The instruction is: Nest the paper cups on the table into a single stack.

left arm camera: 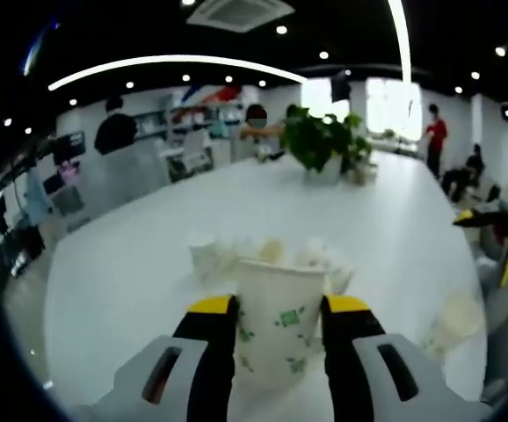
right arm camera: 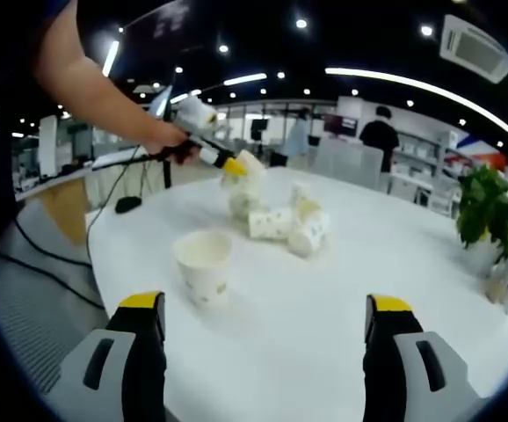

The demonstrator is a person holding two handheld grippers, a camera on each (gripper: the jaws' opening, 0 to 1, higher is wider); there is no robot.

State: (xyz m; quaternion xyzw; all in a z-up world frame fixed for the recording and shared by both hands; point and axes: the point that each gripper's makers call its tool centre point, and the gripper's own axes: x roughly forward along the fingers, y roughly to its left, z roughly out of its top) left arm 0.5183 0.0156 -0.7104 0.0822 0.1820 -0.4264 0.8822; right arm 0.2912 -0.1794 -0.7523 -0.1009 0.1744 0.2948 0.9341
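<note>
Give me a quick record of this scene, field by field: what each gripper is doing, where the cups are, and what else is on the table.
left gripper: shut on a paper cup, held upright between its jaws
right gripper: open, jaws wide apart, holding nothing
lone cup: upright on the white table, apart from the others
cup cluster: several cups close together, some lying on their sides
stacking: no finished single stack yet
plant: potted, at the far side of the table
</note>
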